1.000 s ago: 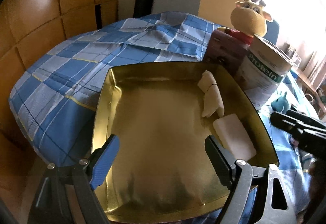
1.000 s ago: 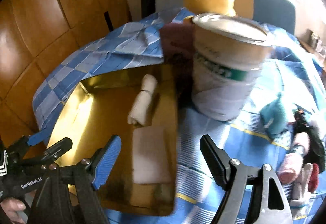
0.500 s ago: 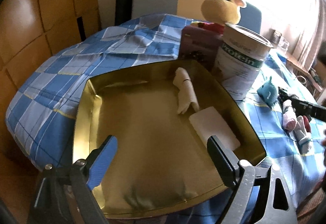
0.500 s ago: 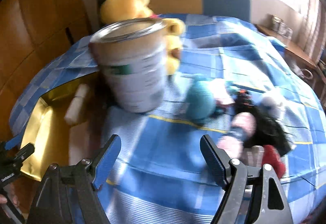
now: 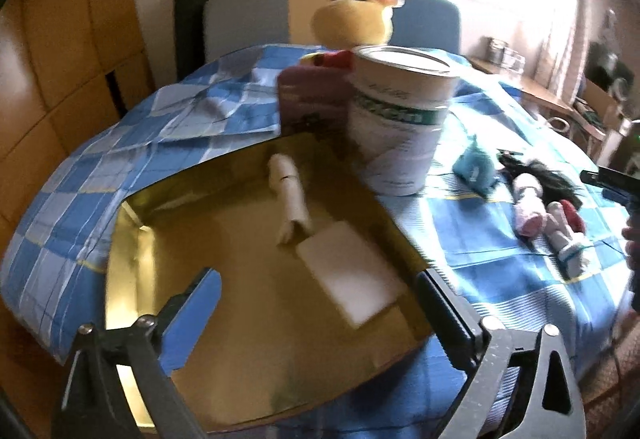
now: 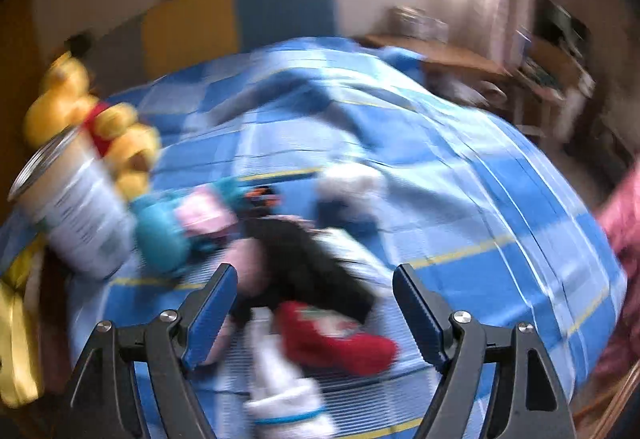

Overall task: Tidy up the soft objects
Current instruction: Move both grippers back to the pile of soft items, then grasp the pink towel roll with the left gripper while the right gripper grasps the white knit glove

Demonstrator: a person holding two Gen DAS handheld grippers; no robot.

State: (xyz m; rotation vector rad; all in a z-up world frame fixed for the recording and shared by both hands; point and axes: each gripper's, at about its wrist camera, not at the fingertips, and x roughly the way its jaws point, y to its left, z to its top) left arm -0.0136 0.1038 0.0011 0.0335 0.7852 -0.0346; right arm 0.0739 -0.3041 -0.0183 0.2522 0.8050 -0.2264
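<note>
My left hand-held gripper [image 5: 316, 315] hangs spread apart over the gold tray [image 5: 248, 359], which holds a white pad [image 5: 352, 279] and a rolled white cloth [image 5: 290, 195]. My right hand-held gripper [image 6: 314, 303], fingers apart and gripping nothing, hovers above a blurred heap of socks [image 6: 312, 279] on the checked table [image 6: 460, 199], beside the tin [image 6: 76, 207].

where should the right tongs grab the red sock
Across the middle of the red sock, from above. It lies flat on the cloth, long axis left to right, so the open right tongs span its narrow width. The view is blurred.
</note>
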